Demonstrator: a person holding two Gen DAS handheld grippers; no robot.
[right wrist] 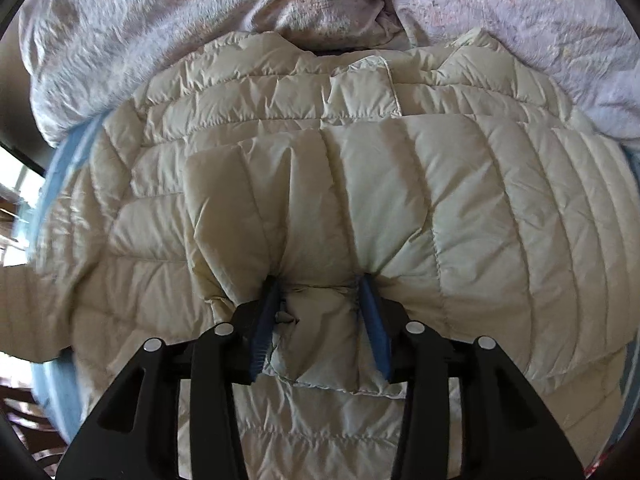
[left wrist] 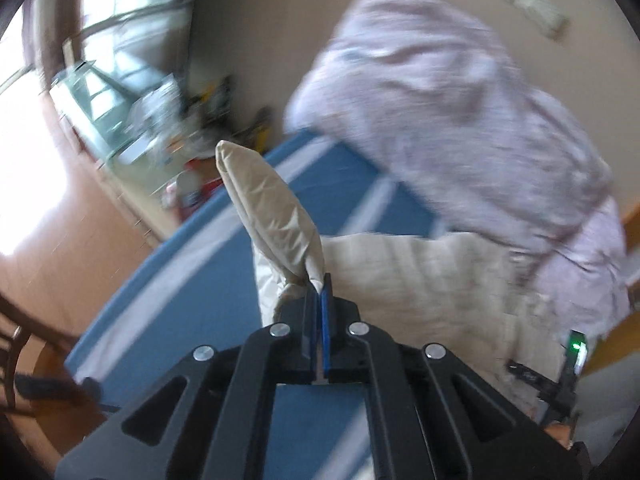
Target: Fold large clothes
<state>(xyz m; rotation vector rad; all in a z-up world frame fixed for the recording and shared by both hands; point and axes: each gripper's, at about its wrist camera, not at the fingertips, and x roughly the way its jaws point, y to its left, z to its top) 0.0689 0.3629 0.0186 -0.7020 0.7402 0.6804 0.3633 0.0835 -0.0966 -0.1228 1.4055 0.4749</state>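
Observation:
A cream quilted down jacket lies spread on a bed with a blue sheet. My left gripper is shut on a thin end of the jacket, a sleeve-like flap that stands up and away from the jaws, lifted above the sheet. The rest of the jacket lies flat behind it. My right gripper points down into the middle of the jacket. Its blue pads straddle a puffed fold of fabric, standing apart with the fold loose between them.
A rumpled pale lilac duvet is heaped along the far side of the jacket and shows as a big mound. A dark wooden chair stands by the bed's near corner. Cluttered shelves and a bright window lie beyond.

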